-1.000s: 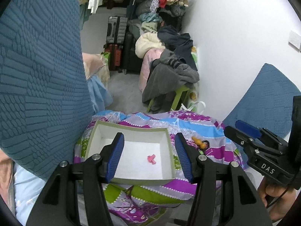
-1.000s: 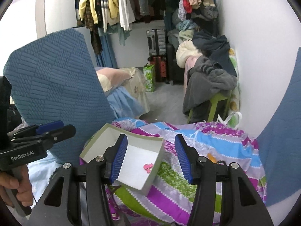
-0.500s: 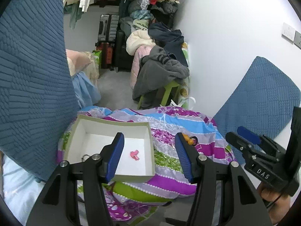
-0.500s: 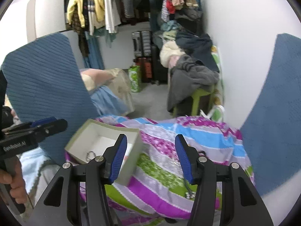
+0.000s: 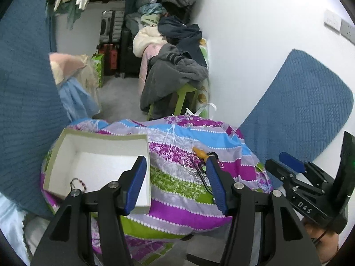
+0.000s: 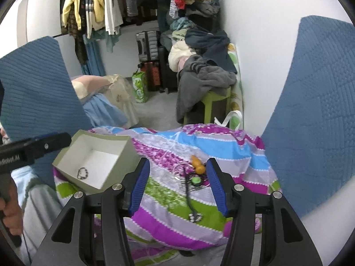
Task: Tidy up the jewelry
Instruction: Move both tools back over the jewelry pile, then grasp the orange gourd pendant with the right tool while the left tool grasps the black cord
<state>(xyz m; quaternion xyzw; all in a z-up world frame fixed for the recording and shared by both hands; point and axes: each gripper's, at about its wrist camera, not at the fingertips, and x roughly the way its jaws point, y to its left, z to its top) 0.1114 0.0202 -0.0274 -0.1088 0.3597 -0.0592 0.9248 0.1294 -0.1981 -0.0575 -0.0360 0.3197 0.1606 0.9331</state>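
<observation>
An open grey-green box [image 5: 66, 155] [image 6: 124, 153] with a white inside lies on the left of a striped cloth [image 5: 177, 190] [image 6: 168, 201]. A dark beaded bracelet [image 5: 78, 182] [image 6: 82, 173] rests in it. Right of the box lies a tangle of jewelry: an orange piece [image 5: 200, 153] [image 6: 197, 165], a green round pendant [image 6: 196, 180], thin chains [image 5: 193, 168] and a small cluster on a dark cord [image 6: 194, 217]. My left gripper [image 5: 176, 184] is open above the cloth between box and tangle. My right gripper [image 6: 177, 186] is open above the tangle. Both hold nothing.
Blue quilted cushions stand at the left [image 5: 24, 93] and against the white wall at the right [image 5: 295, 110] [image 6: 315, 115]. Behind the cloth are a green stool piled with clothes [image 6: 206, 82], suitcases [image 6: 148, 44] and hanging garments [image 6: 93, 11]. The other gripper shows at each view's edge.
Both views have swung right and lower: the box slid left in frame and the jewelry tangle came between the fingers. The pink piece in the box is no longer seen. Jaws kept their width.
</observation>
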